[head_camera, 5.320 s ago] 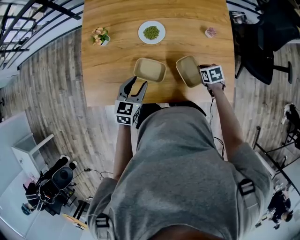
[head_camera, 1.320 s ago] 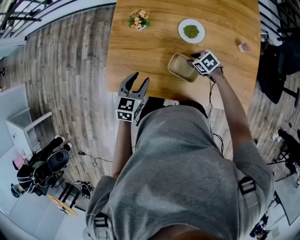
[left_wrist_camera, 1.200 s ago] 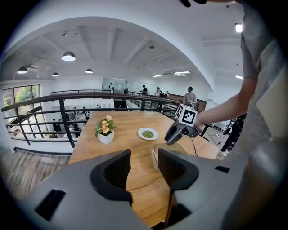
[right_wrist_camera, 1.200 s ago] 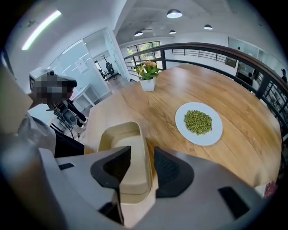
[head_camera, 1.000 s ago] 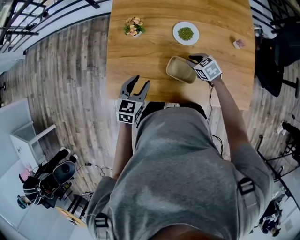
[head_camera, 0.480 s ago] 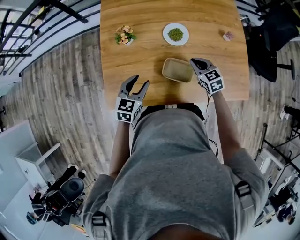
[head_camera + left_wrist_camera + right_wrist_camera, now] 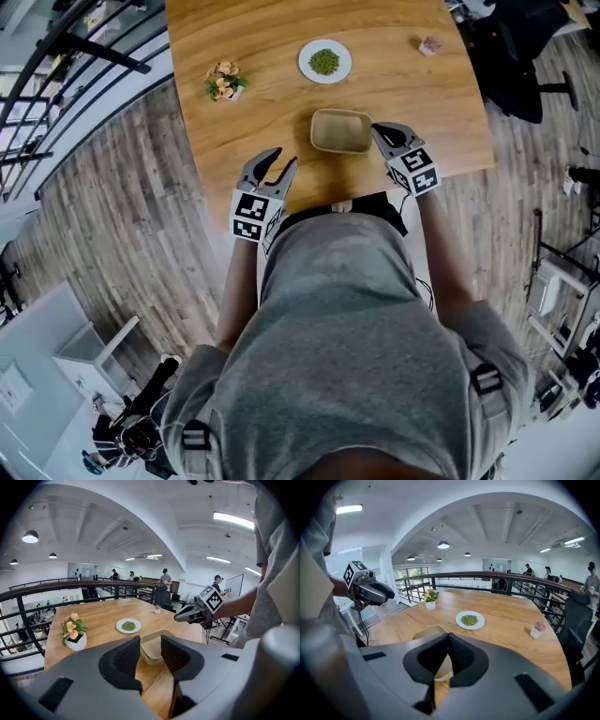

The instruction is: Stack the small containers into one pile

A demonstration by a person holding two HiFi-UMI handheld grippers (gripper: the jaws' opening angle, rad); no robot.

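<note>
Stacked containers on table, right gripper just beside; fingers together

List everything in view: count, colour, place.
Rectangular beige containers: one nested pile, near table edge, between grippers.
Round white plate of green food: one, beyond the pile.
White pot of orange flowers: one, table's left.
Small white pot with pink plant: one, table's far right.
Wooden table: one, light brown.
Black office chair: one, right of table.
Left gripper: grey, open, jaws just been closing, nothing between them.
Right gripper: grey, shut, empty, right of pile.
</note>
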